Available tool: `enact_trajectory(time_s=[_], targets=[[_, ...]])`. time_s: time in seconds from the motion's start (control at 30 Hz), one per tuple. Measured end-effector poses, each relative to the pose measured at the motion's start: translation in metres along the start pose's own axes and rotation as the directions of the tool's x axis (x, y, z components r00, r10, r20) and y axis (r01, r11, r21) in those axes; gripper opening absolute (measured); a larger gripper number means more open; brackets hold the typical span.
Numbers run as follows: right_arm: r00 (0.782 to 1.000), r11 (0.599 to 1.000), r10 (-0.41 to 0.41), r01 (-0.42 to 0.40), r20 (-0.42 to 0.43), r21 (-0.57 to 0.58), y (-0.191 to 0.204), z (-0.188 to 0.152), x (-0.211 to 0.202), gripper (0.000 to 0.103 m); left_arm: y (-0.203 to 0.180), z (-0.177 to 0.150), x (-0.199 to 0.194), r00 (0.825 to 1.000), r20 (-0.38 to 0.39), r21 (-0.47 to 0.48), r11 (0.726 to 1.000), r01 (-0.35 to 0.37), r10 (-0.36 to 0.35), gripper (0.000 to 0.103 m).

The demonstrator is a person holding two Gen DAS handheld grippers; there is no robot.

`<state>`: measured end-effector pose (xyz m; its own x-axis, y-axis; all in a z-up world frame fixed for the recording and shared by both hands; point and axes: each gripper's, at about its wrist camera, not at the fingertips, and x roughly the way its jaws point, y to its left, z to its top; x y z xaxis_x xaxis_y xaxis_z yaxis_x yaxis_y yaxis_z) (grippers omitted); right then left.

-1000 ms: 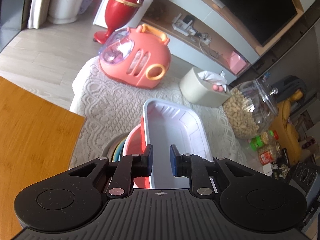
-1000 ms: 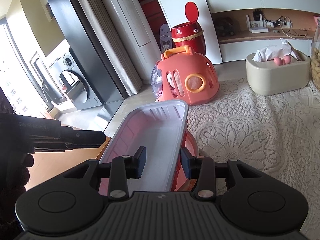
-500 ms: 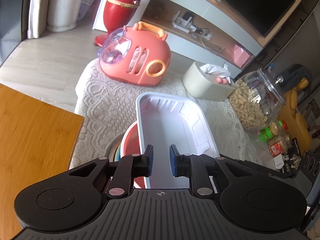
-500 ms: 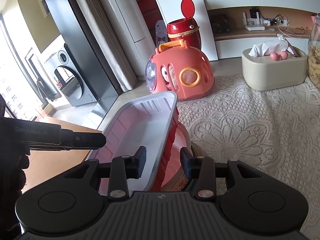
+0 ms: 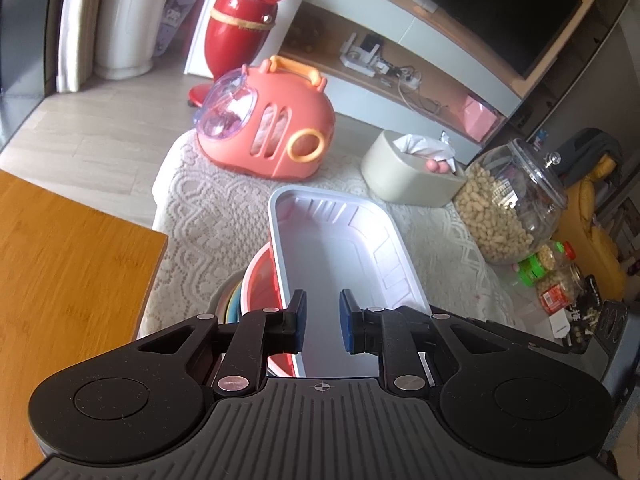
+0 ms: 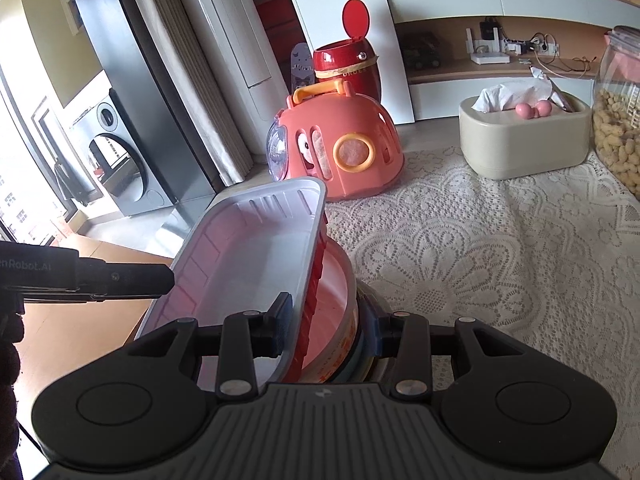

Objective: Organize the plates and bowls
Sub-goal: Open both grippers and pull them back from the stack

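A white rectangular tray (image 5: 340, 248) (image 6: 248, 248) with red outer walls lies tilted on a pink bowl (image 5: 260, 280) (image 6: 332, 292). The bowl tops a stack of pastel bowls (image 5: 232, 304). The tray's left rim is raised and its right wall dips into the bowl. My left gripper (image 5: 322, 326) has its jaws almost together at the tray's near left rim, holding it. In the right wrist view its tip (image 6: 170, 280) meets that rim. My right gripper (image 6: 326, 324) straddles the tray's right wall and the bowl's rim, with the pads apart and not pressing.
The stack stands on a lace cloth (image 6: 480, 260). Beyond it are a pink pet carrier (image 5: 268, 132), a beige tissue box (image 5: 408, 172) and a glass peanut jar (image 5: 508, 208). A wooden tabletop (image 5: 68, 280) lies to the left. A red bin (image 5: 240, 28) stands on the floor.
The tray has tilted further, left rim up, showing more of its red right wall. In the right wrist view that wall has shifted from the right finger towards the left finger.
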<state>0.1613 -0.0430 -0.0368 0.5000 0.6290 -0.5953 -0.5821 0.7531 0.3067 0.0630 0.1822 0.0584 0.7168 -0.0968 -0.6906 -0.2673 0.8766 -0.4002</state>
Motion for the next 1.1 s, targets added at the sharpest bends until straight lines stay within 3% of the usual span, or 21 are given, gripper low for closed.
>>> enact_trajectory(time_s=[0.13,0.27,0.4,0.53,0.6,0.67,0.73,0.87,1.1], targets=[[0.999,1.000,0.027,-0.027,0.033,-0.003,0.001,0.000,-0.012,0.040,-0.011,-0.014,-0.020,0.991,0.121,0.029,0.998,-0.055,0.051,0.021],[0.993,0.998,0.043,-0.037,0.112,-0.055,0.007,-0.008,-0.042,0.054,-0.038,-0.044,-0.045,0.955,0.271,0.105,0.983,-0.152,0.119,0.021],[0.983,0.991,0.037,-0.012,0.181,-0.135,0.012,-0.028,-0.075,0.066,-0.071,-0.089,-0.051,0.933,0.311,0.177,0.954,-0.241,0.178,0.020],[0.989,0.990,0.046,-0.027,0.139,-0.138,0.005,-0.059,-0.090,0.073,-0.087,-0.151,-0.041,0.899,0.347,0.147,0.931,-0.334,0.268,0.020],[0.996,0.991,0.042,-0.032,0.078,-0.128,-0.001,-0.076,-0.088,0.073,-0.087,-0.171,-0.029,0.912,0.286,0.131,0.931,-0.340,0.292,0.019],[0.999,0.994,0.023,-0.020,0.030,-0.107,-0.007,-0.093,-0.082,0.073,-0.085,-0.179,-0.020,0.940,0.223,0.142,0.945,-0.294,0.259,0.019],[1.000,0.996,0.001,-0.003,-0.016,-0.093,-0.012,-0.107,-0.077,0.073,-0.084,-0.179,-0.017,0.954,0.175,0.124,0.956,-0.266,0.243,0.018],[0.998,0.998,-0.026,0.022,-0.061,-0.067,-0.016,-0.122,-0.071,0.073,-0.090,-0.183,-0.021,0.950,0.166,0.139,0.947,-0.289,0.266,0.018],[0.999,0.996,-0.043,0.041,-0.031,-0.078,-0.013,-0.124,-0.080,0.073,-0.096,-0.188,-0.024,0.942,0.168,0.149,0.937,-0.315,0.290,0.018]])
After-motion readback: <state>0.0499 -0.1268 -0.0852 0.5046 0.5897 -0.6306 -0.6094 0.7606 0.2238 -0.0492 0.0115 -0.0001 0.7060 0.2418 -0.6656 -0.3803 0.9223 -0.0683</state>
